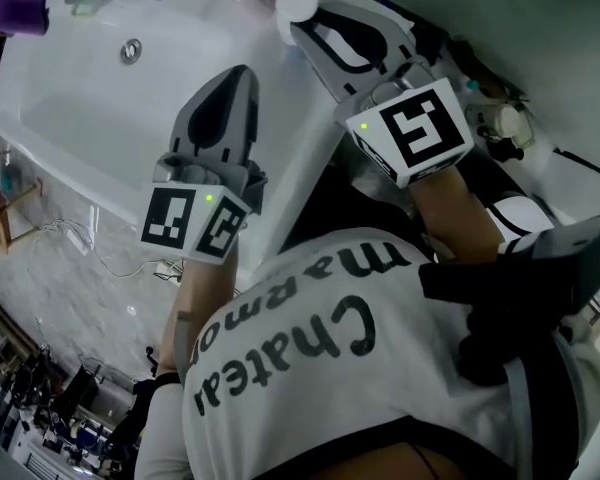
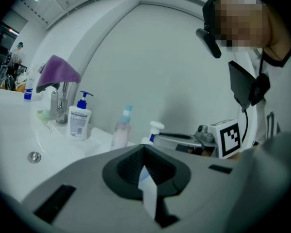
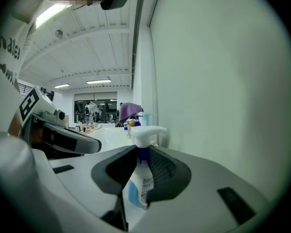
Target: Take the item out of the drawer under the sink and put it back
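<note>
**Reader:** What does the head view show?

**Me:** It looks steeply down over my own white shirt (image 1: 380,388). A white sink (image 1: 90,88) fills the upper left. My right gripper (image 1: 302,23) reaches past the basin's right edge, and the white head of a spray bottle (image 1: 292,0) sits at its tip. My left gripper (image 1: 238,76) hangs over the sink's front rim, apart from the bottle. No drawer shows plainly, only a dark gap under the rim, close to my body.

**Reader:** And the left gripper view?

**Me:** Its fingers (image 2: 128,168) meet at the tips and hold nothing. Beyond them, to the right, the bottle stands in the other gripper. Further left, a faucet (image 2: 61,105) draped with a purple cloth (image 2: 58,71) and a pump bottle (image 2: 79,121) sit on the sink's back ledge.

**Reader:** The right gripper view?

**Me:** Those fingers (image 3: 162,171) are clamped on the bottle just under its trigger head, with the label below them. The bottle's long axis is upright and crosses the fingers.

**Reader:** What does the next move turn on?

**Me:** I judge the drawer lies below and towards me. The right hand carries the bottle, so it must take it down. The left is free for the drawer front.
</note>
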A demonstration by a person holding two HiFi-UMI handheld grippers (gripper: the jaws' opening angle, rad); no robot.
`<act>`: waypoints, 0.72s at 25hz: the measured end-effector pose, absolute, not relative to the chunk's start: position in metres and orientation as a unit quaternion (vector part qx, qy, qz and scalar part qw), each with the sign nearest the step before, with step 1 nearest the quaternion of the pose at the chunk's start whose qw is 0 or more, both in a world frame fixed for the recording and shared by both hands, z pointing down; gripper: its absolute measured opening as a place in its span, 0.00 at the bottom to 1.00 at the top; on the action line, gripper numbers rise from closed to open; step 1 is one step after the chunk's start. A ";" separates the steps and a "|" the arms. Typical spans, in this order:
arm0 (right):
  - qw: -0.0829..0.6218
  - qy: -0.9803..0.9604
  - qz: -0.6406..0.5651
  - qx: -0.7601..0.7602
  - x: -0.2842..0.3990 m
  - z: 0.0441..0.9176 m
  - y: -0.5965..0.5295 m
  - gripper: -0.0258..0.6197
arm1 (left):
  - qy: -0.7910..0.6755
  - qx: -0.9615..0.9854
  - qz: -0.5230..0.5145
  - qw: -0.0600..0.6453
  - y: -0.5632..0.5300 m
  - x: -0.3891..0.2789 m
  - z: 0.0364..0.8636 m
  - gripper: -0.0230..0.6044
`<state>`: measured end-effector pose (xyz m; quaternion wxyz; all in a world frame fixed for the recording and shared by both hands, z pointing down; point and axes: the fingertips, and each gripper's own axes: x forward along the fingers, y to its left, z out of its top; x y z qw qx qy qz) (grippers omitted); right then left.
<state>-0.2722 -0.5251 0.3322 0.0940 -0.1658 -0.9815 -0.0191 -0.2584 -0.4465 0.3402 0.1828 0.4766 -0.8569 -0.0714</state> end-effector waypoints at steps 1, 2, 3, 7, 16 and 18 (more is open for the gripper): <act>0.093 -0.981 -0.019 -0.168 -0.272 0.332 -0.525 0.17 | -0.858 0.474 -0.073 0.183 -0.447 -0.258 0.340 0.04; 0.092 -0.981 -0.018 -0.170 -0.271 0.332 -0.525 0.17 | -0.859 0.472 -0.075 0.182 -0.447 -0.257 0.339 0.04; 0.092 -0.981 -0.018 -0.172 -0.271 0.332 -0.524 0.17 | -0.860 0.470 -0.078 0.181 -0.448 -0.256 0.338 0.04; 0.090 -0.979 -0.016 -0.182 -0.266 0.330 -0.520 0.17 | -0.863 0.465 -0.081 0.178 -0.449 -0.250 0.334 0.04; 0.091 -0.975 -0.022 -0.202 -0.258 0.332 -0.503 0.17 | -0.873 0.449 -0.088 0.170 -0.436 -0.243 0.328 0.04; 0.088 -0.974 -0.028 -0.205 -0.253 0.333 -0.499 0.17 | -0.876 0.443 -0.092 0.168 -0.432 -0.239 0.327 0.04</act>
